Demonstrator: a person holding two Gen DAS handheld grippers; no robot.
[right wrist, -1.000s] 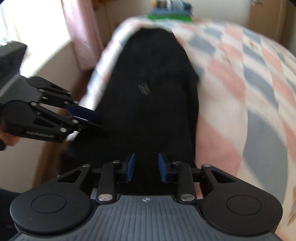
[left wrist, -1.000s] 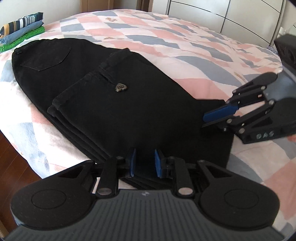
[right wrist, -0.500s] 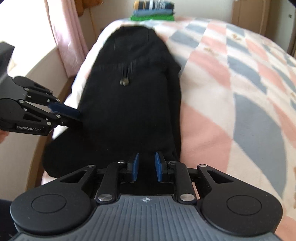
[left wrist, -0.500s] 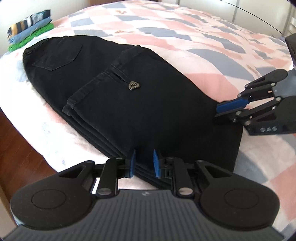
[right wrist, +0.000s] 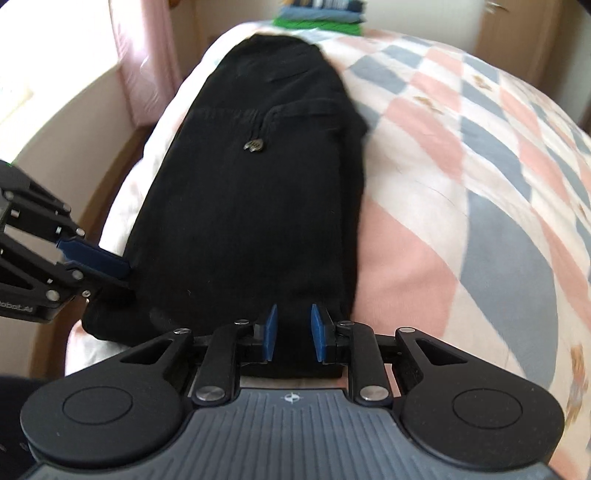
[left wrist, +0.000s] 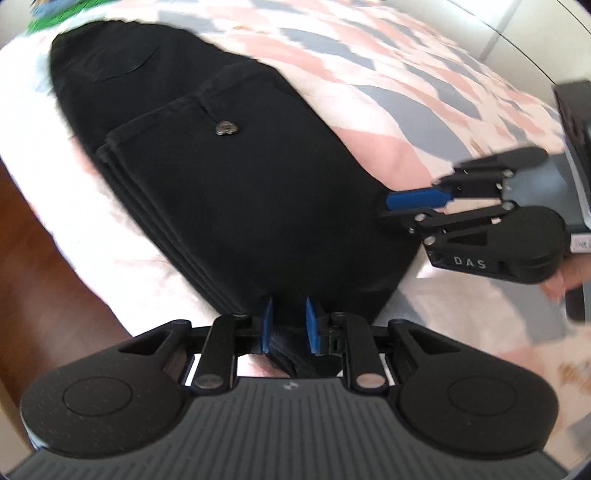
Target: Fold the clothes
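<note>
Black trousers lie folded in layers on the quilted bed, with a small metal charm on the top layer. My left gripper is shut on the near fold edge, black cloth pinched between its blue pads. In the right wrist view it bites the same end's left corner. My right gripper is shut on the near end of the trousers, towards their right side. The left wrist view shows it clamped over the cloth edge, with a hand behind it.
A stack of folded clothes sits at the far end of the bed. A pink curtain and a pale wall run along the bed's left side. Brown wooden floor shows beyond the bed edge. White cupboard fronts stand behind.
Both grippers keep their hold on the near end of the trousers. The left gripper has risen a little and rolled, lifting its corner. The right gripper has barely shifted.
</note>
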